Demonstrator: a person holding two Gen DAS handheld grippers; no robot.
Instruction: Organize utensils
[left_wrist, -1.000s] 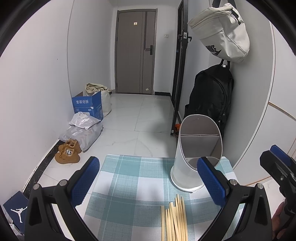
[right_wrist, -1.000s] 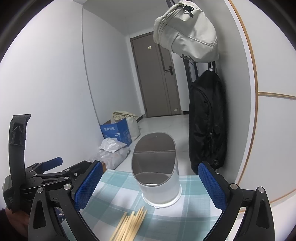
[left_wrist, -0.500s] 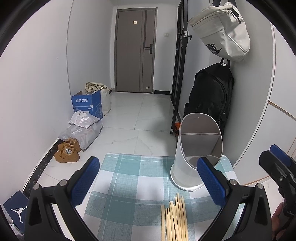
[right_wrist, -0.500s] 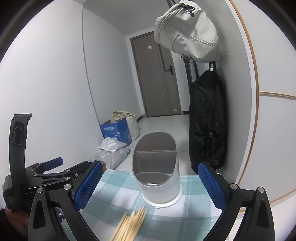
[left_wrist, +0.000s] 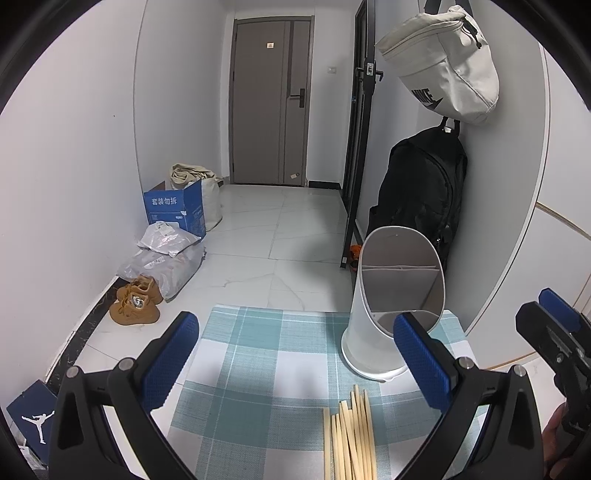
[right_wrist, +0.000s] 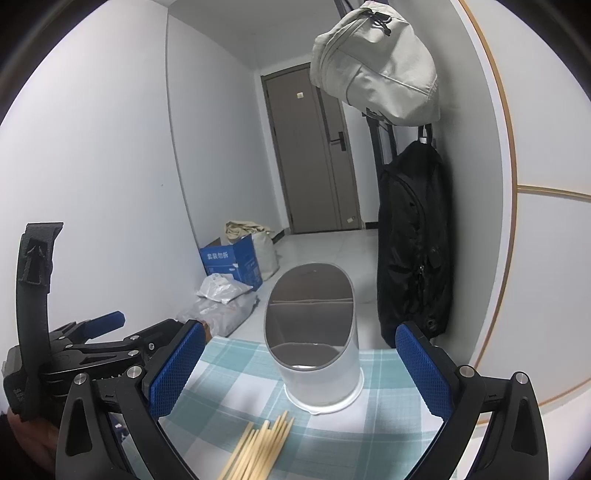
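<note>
Two grippers, left gripper (left_wrist: 295, 365) and right gripper (right_wrist: 301, 363), hang wide open and empty above the table (left_wrist: 258, 369). Chopsticks (left_wrist: 351, 435) lie bundled at bottom centre, just short of the divided holder (left_wrist: 391, 295) (right of centre). Best to close squarely across the sticks mid-length, then tip them in upright.

A narrow hallway with plain white walls (left_wrist: 92, 147) and glossy white tiled floor (left_wrist: 280, 236) ends at a grey-brown door (left_wrist: 271, 103). A cream fabric bag (left_wrist: 443, 62) and black backpack (left_wrist: 421, 199) hang on the right wall; a blue cardboard box (left_wrist: 173, 208) and tan shoes (left_wrist: 135, 301) sit left.
</note>
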